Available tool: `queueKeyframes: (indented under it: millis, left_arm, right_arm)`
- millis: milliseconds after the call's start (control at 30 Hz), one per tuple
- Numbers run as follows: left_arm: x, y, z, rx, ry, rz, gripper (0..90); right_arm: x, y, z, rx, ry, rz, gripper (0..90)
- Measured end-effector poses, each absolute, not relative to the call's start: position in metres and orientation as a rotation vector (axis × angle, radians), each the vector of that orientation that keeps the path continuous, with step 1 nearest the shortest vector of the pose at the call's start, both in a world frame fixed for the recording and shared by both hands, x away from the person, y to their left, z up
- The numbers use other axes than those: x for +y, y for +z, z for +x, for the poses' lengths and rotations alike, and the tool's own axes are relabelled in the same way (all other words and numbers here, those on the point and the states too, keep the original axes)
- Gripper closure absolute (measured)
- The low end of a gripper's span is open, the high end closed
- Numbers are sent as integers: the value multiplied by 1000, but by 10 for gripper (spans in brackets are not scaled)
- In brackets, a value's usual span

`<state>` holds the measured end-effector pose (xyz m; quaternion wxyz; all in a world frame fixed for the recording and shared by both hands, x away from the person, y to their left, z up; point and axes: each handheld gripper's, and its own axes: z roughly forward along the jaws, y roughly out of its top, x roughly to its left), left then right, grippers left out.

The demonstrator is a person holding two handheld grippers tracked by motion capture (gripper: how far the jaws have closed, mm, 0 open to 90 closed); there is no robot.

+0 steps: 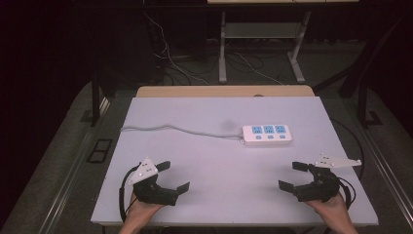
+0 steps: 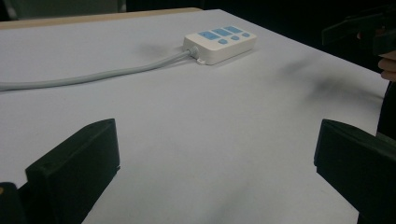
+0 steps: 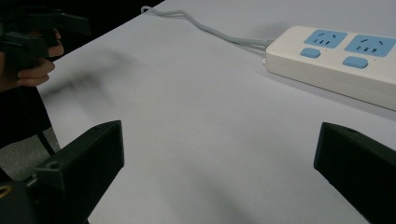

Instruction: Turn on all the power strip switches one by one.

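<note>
Left gripper [image 1: 174, 176] sits at the near left corner of the worktop [image 1: 214, 161], held in the person's left hand [image 1: 141, 212], jaws spread wide with nothing between them. Right gripper [image 1: 294, 176] sits at the near right corner in the right hand [image 1: 333, 207], jaws likewise wide apart and empty. Both grippers point inward, toward each other — well apart across the near edge.

Power strip [image 1: 267, 135], white with three blue socket faces and blue switches below them, lies flat toward the far right of the worktop, its long side roughly parallel to the far edge. Its grey cord [image 1: 180, 128] leaves the strip's left end and runs in a loose curve to the left edge. Neither gripper touches strip or cord — both well clear.
</note>
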<state>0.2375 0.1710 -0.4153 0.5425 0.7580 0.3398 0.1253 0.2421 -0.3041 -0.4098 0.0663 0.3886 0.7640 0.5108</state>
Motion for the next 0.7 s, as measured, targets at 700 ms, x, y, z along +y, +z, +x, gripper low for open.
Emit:
queueKeyframes:
  millis: [700]
  left_arm:
    - [175,-416,238,818,287,1791,0]
  right_arm:
    - [-301,-410,243,2367,1476,1155,14]
